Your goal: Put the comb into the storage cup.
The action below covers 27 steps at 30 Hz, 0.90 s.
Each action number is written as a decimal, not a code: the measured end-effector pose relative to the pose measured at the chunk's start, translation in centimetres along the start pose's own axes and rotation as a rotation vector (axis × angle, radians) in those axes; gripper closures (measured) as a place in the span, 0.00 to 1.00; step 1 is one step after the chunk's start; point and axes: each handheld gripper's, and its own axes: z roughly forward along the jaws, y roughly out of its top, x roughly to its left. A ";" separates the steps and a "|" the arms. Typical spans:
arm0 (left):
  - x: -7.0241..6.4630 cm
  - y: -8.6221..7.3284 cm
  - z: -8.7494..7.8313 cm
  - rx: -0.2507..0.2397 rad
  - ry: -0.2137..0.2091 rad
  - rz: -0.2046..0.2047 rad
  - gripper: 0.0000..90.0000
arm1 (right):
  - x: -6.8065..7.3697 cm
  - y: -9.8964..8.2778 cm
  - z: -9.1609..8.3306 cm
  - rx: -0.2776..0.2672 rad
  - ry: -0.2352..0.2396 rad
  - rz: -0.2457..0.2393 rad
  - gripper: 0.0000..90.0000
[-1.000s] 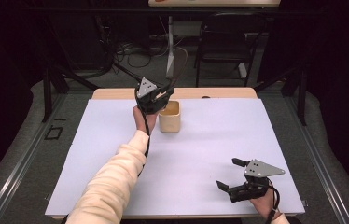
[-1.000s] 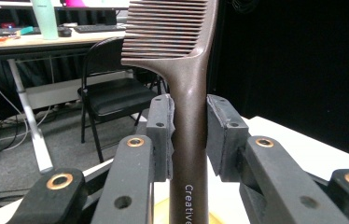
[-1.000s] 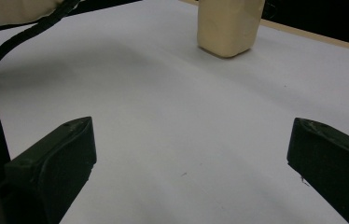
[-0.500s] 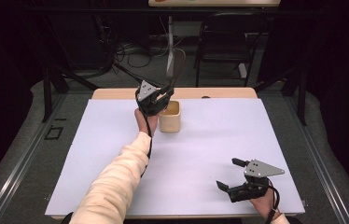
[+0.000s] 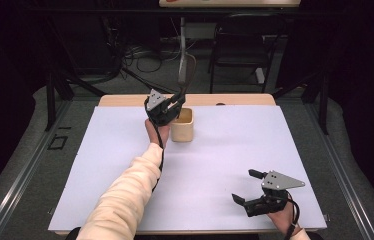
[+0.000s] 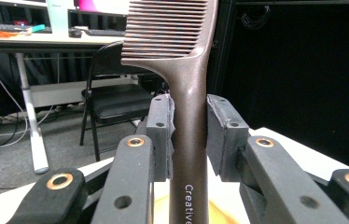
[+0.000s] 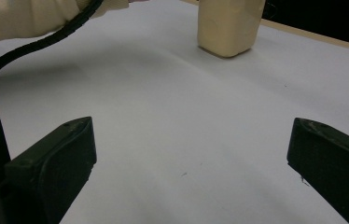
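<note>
Brown comb [image 6: 189, 93], fine-toothed, upright.

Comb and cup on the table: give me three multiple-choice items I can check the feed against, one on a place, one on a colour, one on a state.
1. Where does the beige cup stand?
A. At the far middle of the white mat
B. At the near right corner
C. On the floor

2. What colour is the comb?
A. Bright yellow
B. Dark brown
C. White

3. How is the right claw?
A. Shut on the cup
B. Shut on the comb
C. Open, holding nothing

Answers:
1 A, the high view shows the cup at the far middle, beside the left claw.
2 B, the left gripper view shows a dark brown handle and teeth between the jaws.
3 C, the right gripper view shows its jaws wide apart over bare mat.
</note>
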 end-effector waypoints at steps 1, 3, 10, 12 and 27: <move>0.0 -0.1 0.0 -0.001 0.000 -0.004 0.80 | 0.0 0.0 0.0 0.000 0.001 0.001 0.01; 0.0 -0.2 0.1 0.000 -0.002 -0.002 0.80 | 0.0 0.0 0.0 0.000 0.001 0.005 0.01; -0.1 -0.8 0.2 0.006 -0.009 -0.001 0.80 | 0.0 0.0 0.0 0.001 0.000 0.006 0.01; -0.1 -1.0 0.2 0.009 -0.012 -0.003 0.80 | 0.0 0.0 0.0 0.000 0.001 0.007 0.01; 0.0 -1.3 0.2 0.020 -0.023 0.004 0.80 | 0.0 0.0 0.0 -0.005 0.000 0.003 0.01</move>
